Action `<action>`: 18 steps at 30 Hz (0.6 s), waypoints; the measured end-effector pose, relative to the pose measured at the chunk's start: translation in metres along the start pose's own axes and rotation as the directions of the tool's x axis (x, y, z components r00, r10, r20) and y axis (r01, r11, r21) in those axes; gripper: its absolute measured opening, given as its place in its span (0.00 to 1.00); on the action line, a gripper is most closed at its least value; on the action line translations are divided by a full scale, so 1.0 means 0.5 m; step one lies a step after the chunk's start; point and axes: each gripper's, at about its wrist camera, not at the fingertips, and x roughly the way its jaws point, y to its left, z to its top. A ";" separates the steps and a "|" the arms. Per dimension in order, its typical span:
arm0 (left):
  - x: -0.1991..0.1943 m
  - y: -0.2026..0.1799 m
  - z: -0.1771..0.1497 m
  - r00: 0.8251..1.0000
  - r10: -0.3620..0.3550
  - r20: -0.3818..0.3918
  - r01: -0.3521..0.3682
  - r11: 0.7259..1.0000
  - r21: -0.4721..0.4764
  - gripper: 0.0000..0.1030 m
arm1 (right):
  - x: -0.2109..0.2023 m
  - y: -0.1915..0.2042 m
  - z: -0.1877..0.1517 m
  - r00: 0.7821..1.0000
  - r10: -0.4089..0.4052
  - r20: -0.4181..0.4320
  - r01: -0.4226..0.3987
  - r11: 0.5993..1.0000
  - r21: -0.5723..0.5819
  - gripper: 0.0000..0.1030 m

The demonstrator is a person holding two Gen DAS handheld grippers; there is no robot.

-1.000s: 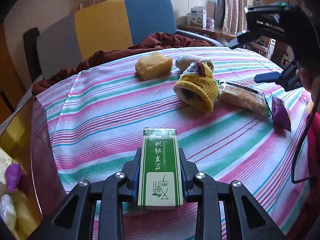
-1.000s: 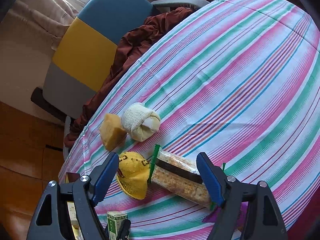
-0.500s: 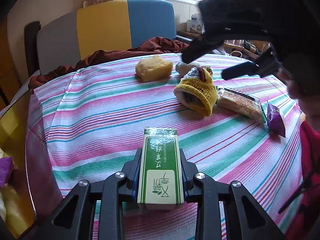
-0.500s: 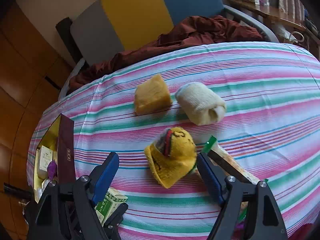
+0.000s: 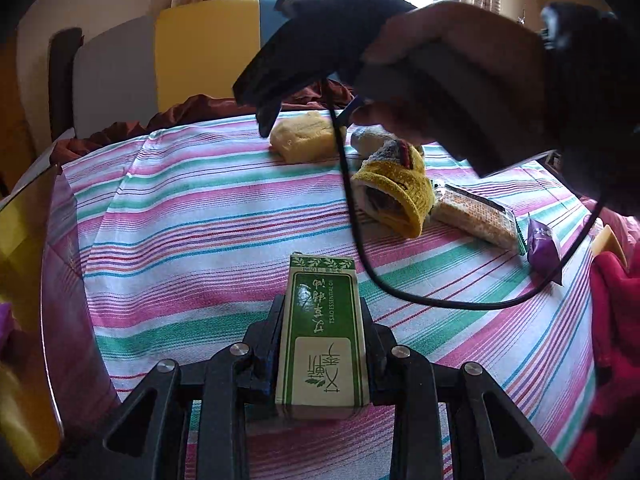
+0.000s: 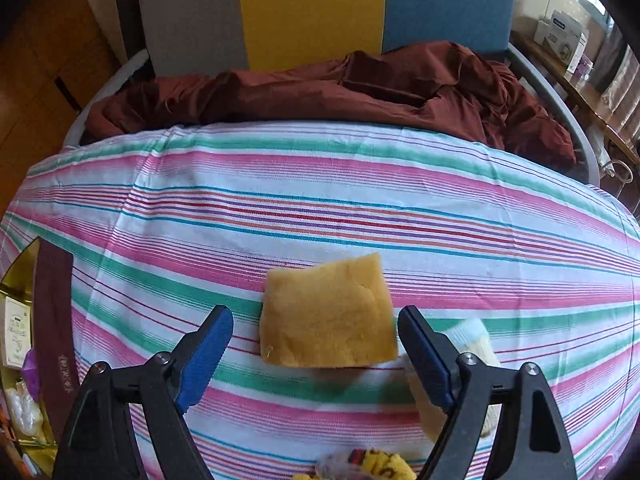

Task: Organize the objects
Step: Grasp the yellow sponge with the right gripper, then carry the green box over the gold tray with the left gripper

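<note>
My left gripper (image 5: 322,344) is shut on a green and white essential-oil box (image 5: 322,336), held just above the striped tablecloth (image 5: 200,216). My right gripper (image 6: 316,344) hangs over the yellow sponge (image 6: 326,316), which lies between its blue pads (image 6: 206,354) without touching them; the jaws are opening. In the left wrist view a hand holds that right gripper (image 5: 276,92) above the same sponge (image 5: 304,142). A yellow knitted hat (image 5: 394,192), a rolled cream sock (image 6: 468,344), a biscuit pack (image 5: 474,216) and a purple sachet (image 5: 542,246) lie to the right.
A gold-lined gift box (image 6: 20,320) with small items inside stands at the table's left edge. A chair with grey, yellow and blue panels (image 6: 312,8) and a maroon cloth (image 6: 360,88) sit behind the table. A black cable (image 5: 360,248) dangles over the cloth.
My right gripper swung left from the biscuit pack and hat to above the sponge, rolling as it went, and its jaws widened. The left gripper kept the box nearly still.
</note>
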 end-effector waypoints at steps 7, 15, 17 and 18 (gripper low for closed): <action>-0.001 -0.002 -0.001 1.000 -0.002 0.000 0.002 1.000 -0.002 0.31 | -0.020 0.010 -0.028 0.999 -0.025 0.039 0.026 0.999 -0.042 0.63; 0.001 -0.008 0.001 1.000 0.013 -0.001 -0.013 1.000 0.011 0.31 | -0.180 -0.027 -0.180 0.980 0.175 0.095 -0.175 0.984 -0.014 0.63; 0.001 -0.009 0.001 1.000 0.015 -0.001 -0.015 1.000 0.012 0.31 | -0.202 -0.043 -0.230 0.974 0.211 0.088 -0.212 0.977 0.008 0.63; 0.001 -0.010 0.001 1.000 0.016 -0.001 -0.016 1.000 0.013 0.31 | -0.209 -0.049 -0.253 0.971 0.227 0.080 -0.229 0.973 0.017 0.63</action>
